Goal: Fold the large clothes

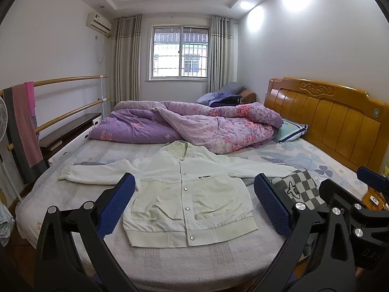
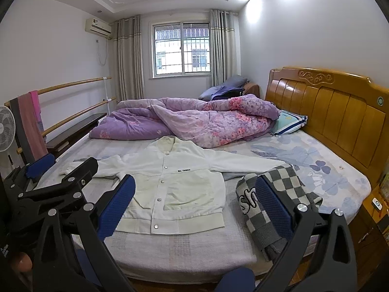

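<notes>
A white button-front jacket (image 1: 184,194) lies flat and face up on the bed, sleeves spread out to both sides; it also shows in the right wrist view (image 2: 167,185). My left gripper (image 1: 194,206) is open and empty, held above the jacket's hem at the bed's near edge. My right gripper (image 2: 194,206) is open and empty, held over the gap between the jacket and a folded grey-and-white checkered garment (image 2: 279,194). That checkered garment also lies at the jacket's right in the left wrist view (image 1: 299,189). Each gripper shows at the edge of the other's view.
A crumpled purple floral quilt (image 1: 194,124) lies across the far half of the bed. A pillow (image 1: 290,130) sits by the wooden headboard (image 1: 328,121). Wooden rails with hanging towels (image 1: 23,126) and a fan (image 2: 6,131) stand at the left. A nightstand (image 2: 374,214) is at the right.
</notes>
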